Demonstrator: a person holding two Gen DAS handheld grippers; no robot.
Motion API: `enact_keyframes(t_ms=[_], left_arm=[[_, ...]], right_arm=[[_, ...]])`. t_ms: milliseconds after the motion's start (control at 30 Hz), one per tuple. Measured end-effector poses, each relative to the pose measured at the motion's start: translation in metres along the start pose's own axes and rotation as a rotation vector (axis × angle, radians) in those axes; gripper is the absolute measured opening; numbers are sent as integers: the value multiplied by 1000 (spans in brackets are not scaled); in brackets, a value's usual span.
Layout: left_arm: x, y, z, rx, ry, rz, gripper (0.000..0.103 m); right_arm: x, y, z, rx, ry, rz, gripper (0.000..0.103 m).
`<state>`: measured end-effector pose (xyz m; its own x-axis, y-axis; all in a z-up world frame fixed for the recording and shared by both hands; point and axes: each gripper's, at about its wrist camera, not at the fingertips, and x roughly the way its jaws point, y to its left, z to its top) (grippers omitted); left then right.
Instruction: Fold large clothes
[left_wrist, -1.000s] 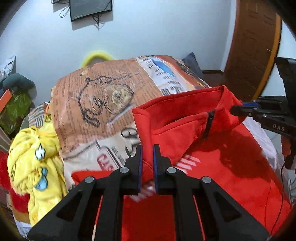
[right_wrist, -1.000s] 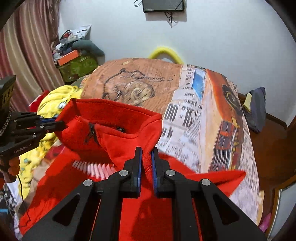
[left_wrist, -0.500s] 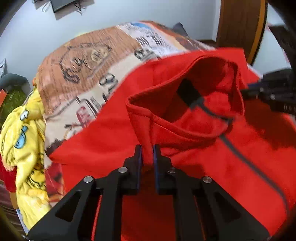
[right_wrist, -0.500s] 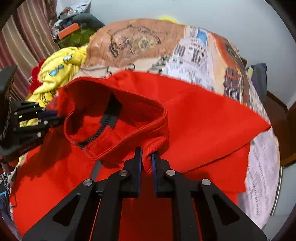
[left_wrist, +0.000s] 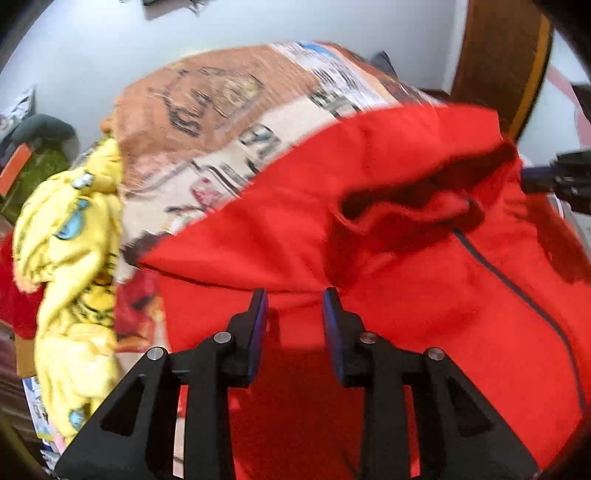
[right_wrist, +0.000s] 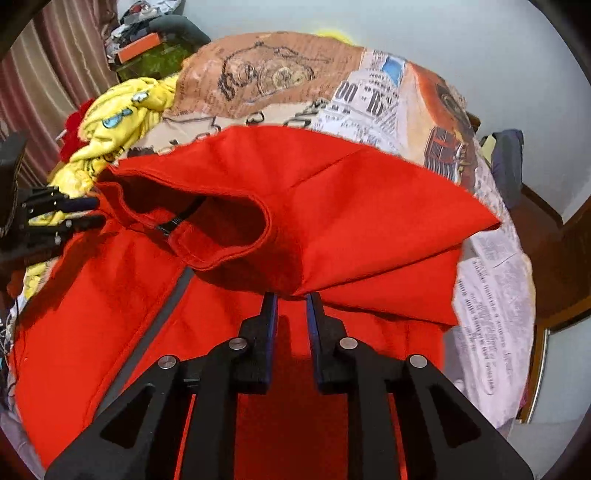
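- Bed (right_wrist: 491, 258) carries the red jacket (right_wrist: 351, 206), its top half laid over the lower half: first fold looks done, sleeves and sides remain.
- Left tool (left_wrist: 294, 306) has just spread, cloth released.
- Right tool (right_wrist: 291, 306) parting slightly, jacket edge just ahead.

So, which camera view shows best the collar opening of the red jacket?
The right wrist view. There the collar opening of the red jacket is sharp, with its whole rim and the zipper top visible. In the left wrist view the same collar opening is motion-blurred and mostly a dark fold.
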<state>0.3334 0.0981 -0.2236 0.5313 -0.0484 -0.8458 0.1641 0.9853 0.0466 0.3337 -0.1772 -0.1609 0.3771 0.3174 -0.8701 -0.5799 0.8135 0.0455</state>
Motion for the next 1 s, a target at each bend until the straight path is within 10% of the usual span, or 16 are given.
enact_keyframes(t_ms=[300,500,767,1000], left_arm=[[-17,26,68,-58,-120,31,36],[33,21,90,-75,-38,-11,37],[61,-3,53,-29,56,-96,37],[46,-24,4,50,12,66,61]], right_arm=[[-17,-2,57,55,-153,24,15],[20,1,75,74,-122,20,32],[69,4,37,85,39,86,32],[56,-1,10,80,34,46,56]])
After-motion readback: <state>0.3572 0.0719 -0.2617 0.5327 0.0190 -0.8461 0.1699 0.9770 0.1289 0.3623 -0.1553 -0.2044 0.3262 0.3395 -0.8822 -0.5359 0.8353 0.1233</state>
